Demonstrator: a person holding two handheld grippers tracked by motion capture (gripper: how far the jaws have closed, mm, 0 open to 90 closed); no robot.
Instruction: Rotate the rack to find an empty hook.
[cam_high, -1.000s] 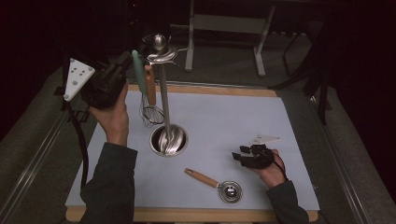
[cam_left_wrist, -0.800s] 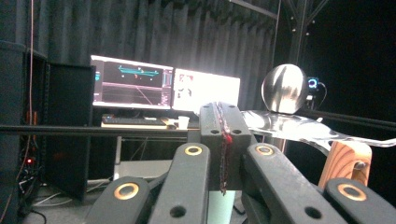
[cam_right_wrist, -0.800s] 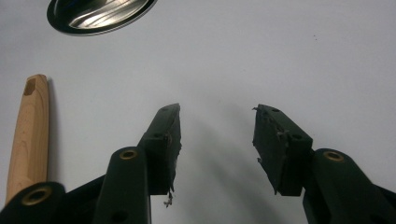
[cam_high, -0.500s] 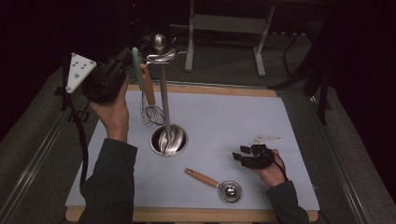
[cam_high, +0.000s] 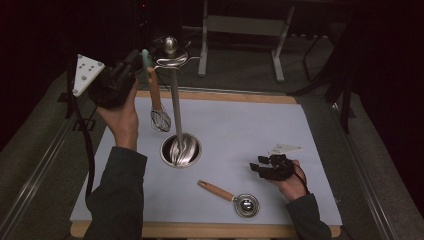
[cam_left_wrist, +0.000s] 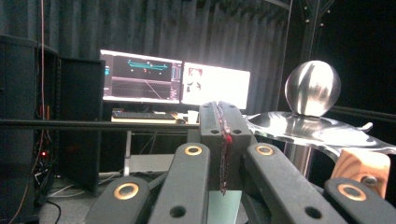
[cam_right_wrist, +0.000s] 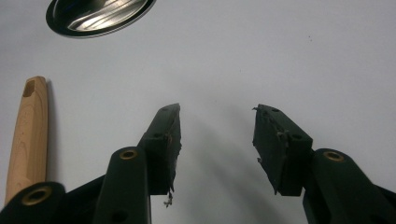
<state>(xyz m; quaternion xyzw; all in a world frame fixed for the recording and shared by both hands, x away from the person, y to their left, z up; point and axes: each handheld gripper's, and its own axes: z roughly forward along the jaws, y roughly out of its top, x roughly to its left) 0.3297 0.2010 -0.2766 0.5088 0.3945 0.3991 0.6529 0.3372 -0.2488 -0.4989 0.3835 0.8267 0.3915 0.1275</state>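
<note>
the left gripper (cam_high: 131, 67) is hovering high beside the top of the metal stand (cam_high: 174, 100), its fingers (cam_left_wrist: 223, 140) pressed together with what looks like the pale green edge of a utensil between them, though the pictures are not making clear what, if anything, they are gripping. a whisk (cam_high: 157, 107) with a wooden handle is hanging from the stand's top plate just beside that gripper, its wire head dangling above the white mat (cam_high: 250, 130) on the desk (cam_high: 200, 231). the stand's pole is rising from a round metal base (cam_high: 181, 150) in the middle of the mat, and a shiny ball (cam_left_wrist: 312, 87) is sitting on its top plate, right in front of the left gripper. the right gripper (cam_high: 265, 167) is resting low over the mat at the right, its fingers (cam_right_wrist: 163, 140) standing wide apart with nothing between them. one measuring spoon (cam_high: 235, 198) with a wooden handle is lying flat on the mat near the front edge, between the base and the right gripper, apart from both. counting up: one stand, one whisk, one spoon, two grippers. two lit monitors (cam_left_wrist: 177, 84) are glowing in the dark room behind.
</note>
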